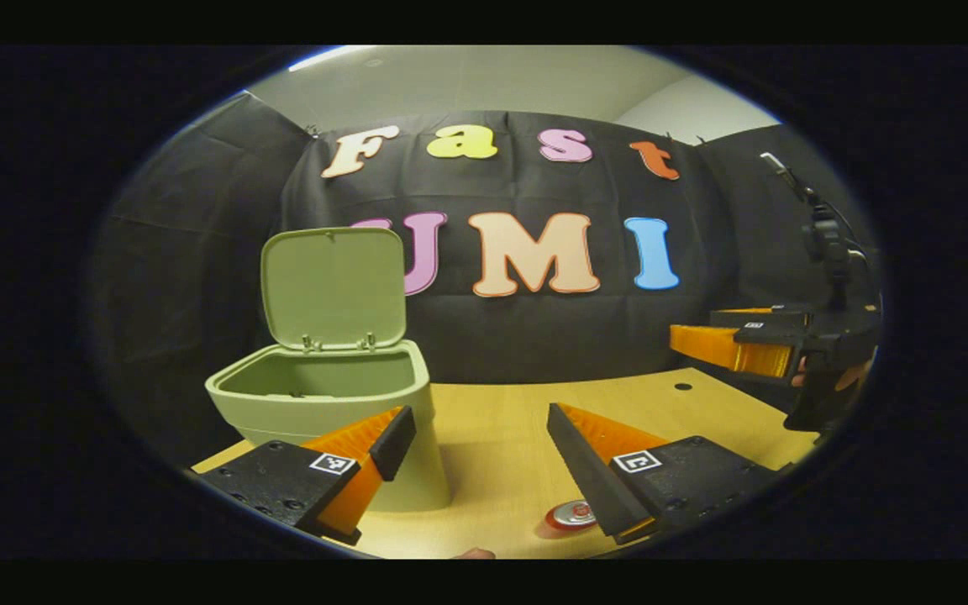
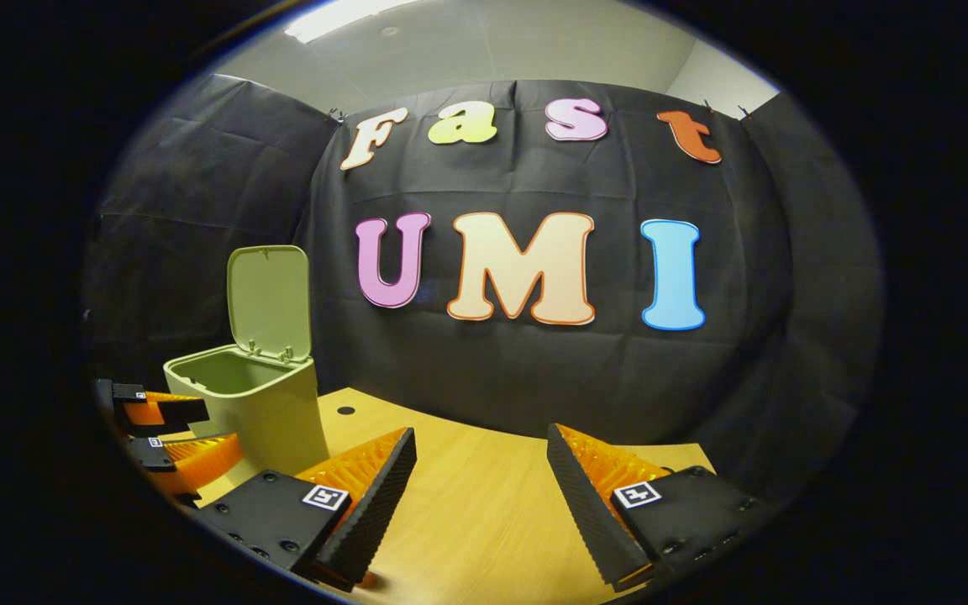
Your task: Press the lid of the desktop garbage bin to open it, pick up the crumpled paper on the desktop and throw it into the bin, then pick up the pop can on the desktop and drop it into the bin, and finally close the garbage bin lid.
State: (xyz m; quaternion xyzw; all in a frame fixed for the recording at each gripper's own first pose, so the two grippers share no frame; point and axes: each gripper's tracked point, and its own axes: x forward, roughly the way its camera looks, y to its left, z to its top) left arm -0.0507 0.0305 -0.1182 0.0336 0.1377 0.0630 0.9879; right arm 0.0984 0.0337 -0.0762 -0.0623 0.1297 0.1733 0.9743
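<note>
A pale wooden desktop (image 1: 501,437) stretches to the black cloth wall, and on its far left stands the pale green plastic garbage bin (image 1: 328,403), its hinged flat lid (image 1: 334,286) raised upright at the back and the mouth open. From the left gripper view the bin's inside wall is visible, though what lies at the bottom cannot be told.

The left gripper view takes in the red-topped metal pop can (image 1: 570,514), standing on the near desktop just beside the inner edge of the left gripper's right-hand finger, which covers part of it. The left gripper (image 1: 477,437) hovers over the desktop with its fingers spread wide and nothing between them; its left-hand finger overlaps the bin's near wall in the picture.

The right gripper view sees the bin (image 2: 259,403) from farther to the right, the lid (image 2: 270,301) edge-on and narrow. The right gripper (image 2: 481,458) is likewise spread wide and empty above bare wood. At the left edge of this view the left gripper (image 2: 169,428) appears beside the bin, its two fingers apart.

In the left gripper view the right gripper (image 1: 732,344) is at the far right, held by a hand (image 1: 849,378) and seen side-on. A small dark round hole (image 1: 682,386) marks the desktop near it, and a dark stand with a cable (image 1: 824,244) rises behind.
</note>
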